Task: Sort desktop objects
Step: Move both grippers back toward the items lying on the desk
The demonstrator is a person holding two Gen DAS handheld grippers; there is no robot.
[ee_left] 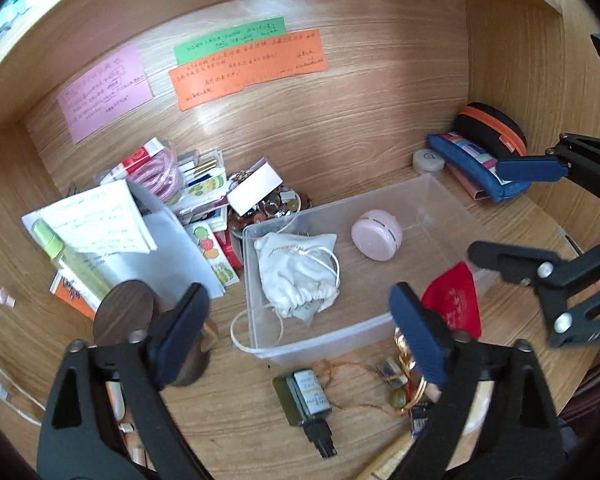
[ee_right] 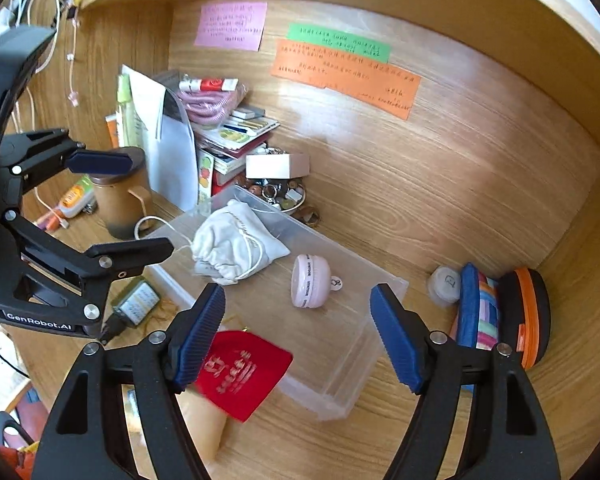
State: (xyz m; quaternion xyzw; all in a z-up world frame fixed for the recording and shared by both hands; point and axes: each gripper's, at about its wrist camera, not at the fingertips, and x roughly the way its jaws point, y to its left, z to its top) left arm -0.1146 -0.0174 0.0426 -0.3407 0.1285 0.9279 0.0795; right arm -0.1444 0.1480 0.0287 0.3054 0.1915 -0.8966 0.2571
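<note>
A clear plastic bin (ee_left: 440,200) (ee_right: 340,392) sits on the wooden desk. It holds a white drawstring pouch (ee_left: 300,272) (ee_right: 232,244) and a pink round case (ee_left: 376,240) (ee_right: 310,286). A red pouch (ee_left: 456,300) (ee_right: 240,372) lies at the bin's near corner; whether it rests on the rim or beside it I cannot tell. My left gripper (ee_left: 300,340) is open and empty, above the bin's front edge. My right gripper (ee_right: 298,332) is open and empty, over the bin, with its left finger (ee_right: 198,332) next to the red pouch.
A green box (ee_left: 304,396) (ee_right: 136,300), beads and gold trinkets (ee_left: 404,376) lie in front of the bin. Papers, books and a bowl of trinkets (ee_left: 272,208) crowd the left. A brown lidded cup (ee_right: 120,196) stands left. A blue pencil case (ee_left: 472,164) and a black-orange case (ee_right: 524,316) sit right.
</note>
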